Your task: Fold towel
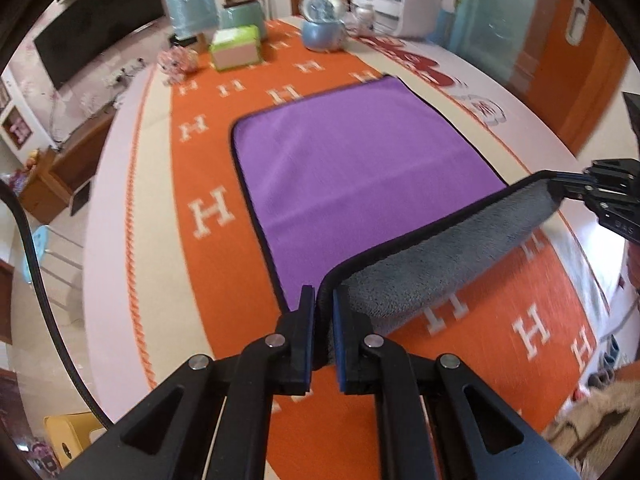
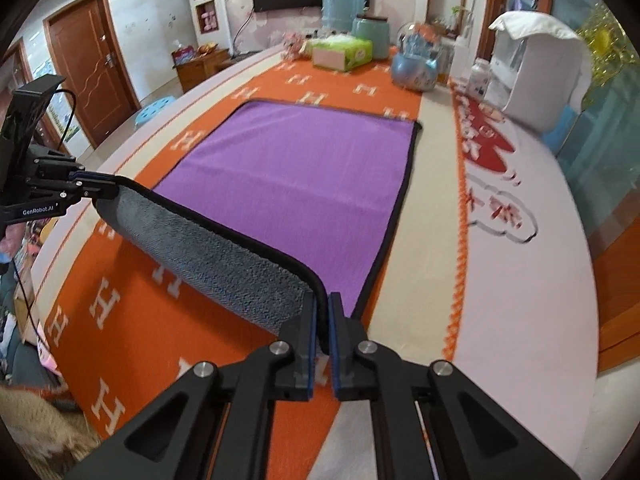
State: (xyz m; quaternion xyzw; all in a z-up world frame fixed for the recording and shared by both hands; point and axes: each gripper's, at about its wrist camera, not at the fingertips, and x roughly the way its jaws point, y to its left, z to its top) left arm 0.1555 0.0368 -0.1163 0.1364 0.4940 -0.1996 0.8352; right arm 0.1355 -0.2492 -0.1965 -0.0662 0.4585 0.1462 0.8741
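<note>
Towel (image 1: 360, 168) lies purple-side up on the orange tabletop (image 1: 208, 264), its near edge lifted — left gripper (image 1: 323, 300) and right gripper (image 2: 322, 306) each pinch a near corner, fingers clamped narrow on the hem; the rest stretches away toward the far edge, where the fold should land

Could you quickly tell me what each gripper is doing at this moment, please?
Left gripper: closed on the near left corner of the towel.
Right gripper: closed on the towel's near right corner.
</note>
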